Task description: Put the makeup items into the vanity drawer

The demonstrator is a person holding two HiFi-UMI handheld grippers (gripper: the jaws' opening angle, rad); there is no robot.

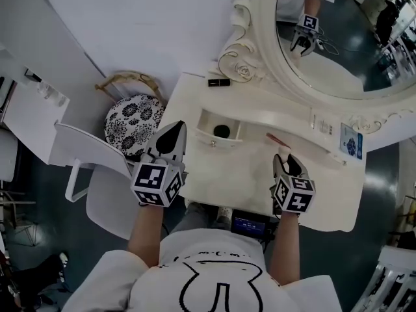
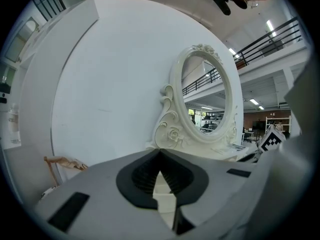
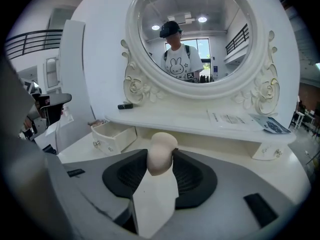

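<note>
A small drawer (image 1: 207,134) stands pulled out of the white vanity (image 1: 325,194), with a round black item (image 1: 221,131) inside it. In the right gripper view the same drawer (image 3: 112,136) is ahead to the left. My right gripper (image 3: 161,159) is shut on a beige egg-shaped makeup sponge (image 3: 161,151), held over the tabletop right of the drawer. My left gripper (image 1: 174,135) hovers at the vanity's left edge beside the drawer, jaws shut and empty. A black lipstick (image 1: 219,82) lies on the upper shelf. A thin reddish pencil (image 1: 278,139) rests under the shelf.
An ornate oval mirror (image 1: 338,38) rises behind the shelf. Leaflets (image 1: 351,140) lie at the shelf's right end. A stool with a black-and-white patterned cushion (image 1: 133,122) and a white chair (image 1: 84,155) stand left of the vanity. A dark device (image 1: 249,225) sits at the front edge.
</note>
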